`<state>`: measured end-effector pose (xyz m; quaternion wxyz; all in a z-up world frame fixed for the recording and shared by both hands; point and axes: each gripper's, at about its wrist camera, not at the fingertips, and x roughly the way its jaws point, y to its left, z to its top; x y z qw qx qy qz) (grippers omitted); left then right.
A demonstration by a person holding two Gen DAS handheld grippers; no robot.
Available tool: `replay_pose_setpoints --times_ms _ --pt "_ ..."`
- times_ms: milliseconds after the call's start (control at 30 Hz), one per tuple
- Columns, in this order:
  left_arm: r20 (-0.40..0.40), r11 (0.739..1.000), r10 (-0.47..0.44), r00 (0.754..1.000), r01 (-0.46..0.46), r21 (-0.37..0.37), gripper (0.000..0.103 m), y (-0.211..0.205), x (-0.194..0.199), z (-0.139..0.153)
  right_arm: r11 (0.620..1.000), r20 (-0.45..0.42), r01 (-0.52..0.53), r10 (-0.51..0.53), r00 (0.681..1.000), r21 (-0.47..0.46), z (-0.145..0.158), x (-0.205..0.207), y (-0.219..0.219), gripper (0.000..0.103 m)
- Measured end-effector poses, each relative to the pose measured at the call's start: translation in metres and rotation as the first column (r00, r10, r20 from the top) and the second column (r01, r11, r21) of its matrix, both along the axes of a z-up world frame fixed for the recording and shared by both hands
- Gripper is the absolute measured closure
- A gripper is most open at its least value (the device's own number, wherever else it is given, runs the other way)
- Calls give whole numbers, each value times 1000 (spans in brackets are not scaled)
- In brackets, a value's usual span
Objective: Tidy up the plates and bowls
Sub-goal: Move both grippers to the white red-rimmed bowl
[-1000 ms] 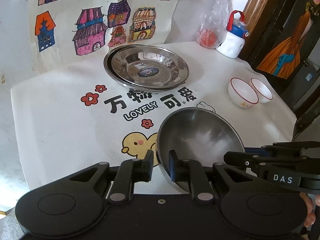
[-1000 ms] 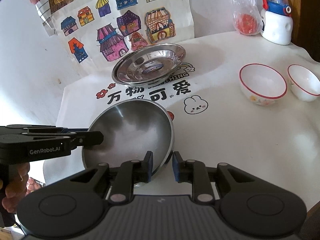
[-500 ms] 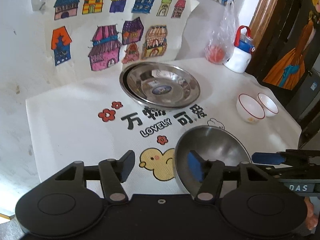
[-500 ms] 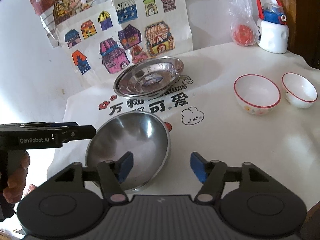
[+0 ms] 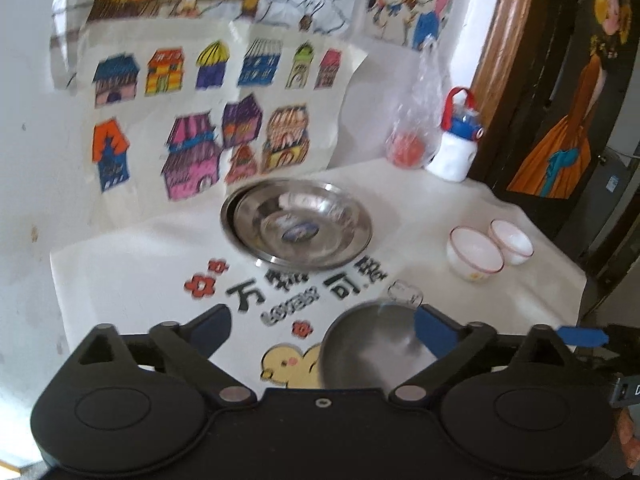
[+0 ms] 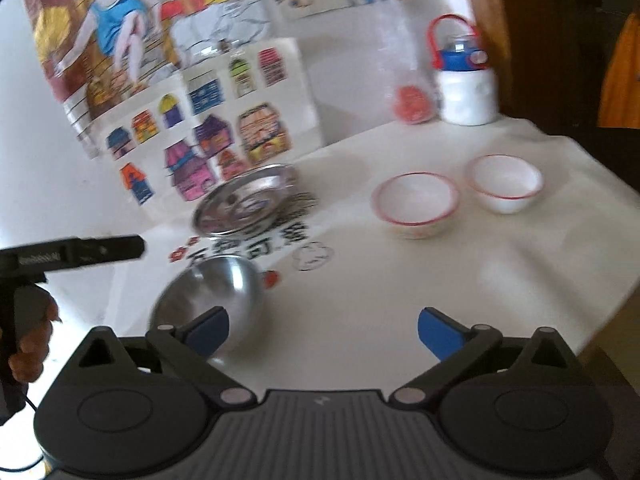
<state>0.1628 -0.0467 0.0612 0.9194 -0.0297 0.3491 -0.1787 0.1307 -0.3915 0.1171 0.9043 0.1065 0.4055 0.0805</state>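
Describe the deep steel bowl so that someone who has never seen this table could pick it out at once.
Start at the white tablecloth with the yellow duck print. The deep steel bowl sits on its near edge, beside that duck. Unlike the shallow steel plates stacked farther back and the white, red-rimmed bowls, it is round-bottomed, plain metal and stands alone.

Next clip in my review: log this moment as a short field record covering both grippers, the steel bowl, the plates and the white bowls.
left gripper: open, nothing between its fingers; jaws have just been opening
right gripper: open, empty; jaws have just been opening
steel bowl: released, resting on the tablecloth near the front edge
steel plates: stacked at the back by the house drawings
white bowls: two with red rims, larger and smaller, side by side, not stacked
task status: white bowls not yet nested
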Motion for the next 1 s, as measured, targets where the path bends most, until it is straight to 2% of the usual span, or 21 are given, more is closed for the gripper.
replay_pose_setpoints --times_ms 300,533,867,1000 --pt "27 998 -56 998 57 -11 1 -49 10 6 993 80 114 -112 990 -15 13 -21 -58 0" --pt "29 995 -99 995 99 -1 1 -107 23 -1 977 155 215 -214 964 12 4 -13 -96 0" --pt "-18 993 -90 996 91 69 1 -176 58 -16 955 106 280 -290 951 102 -41 33 -118 0" --pt "-42 991 -76 996 80 106 1 -194 75 -26 957 98 264 -276 956 124 -54 48 -119 0"
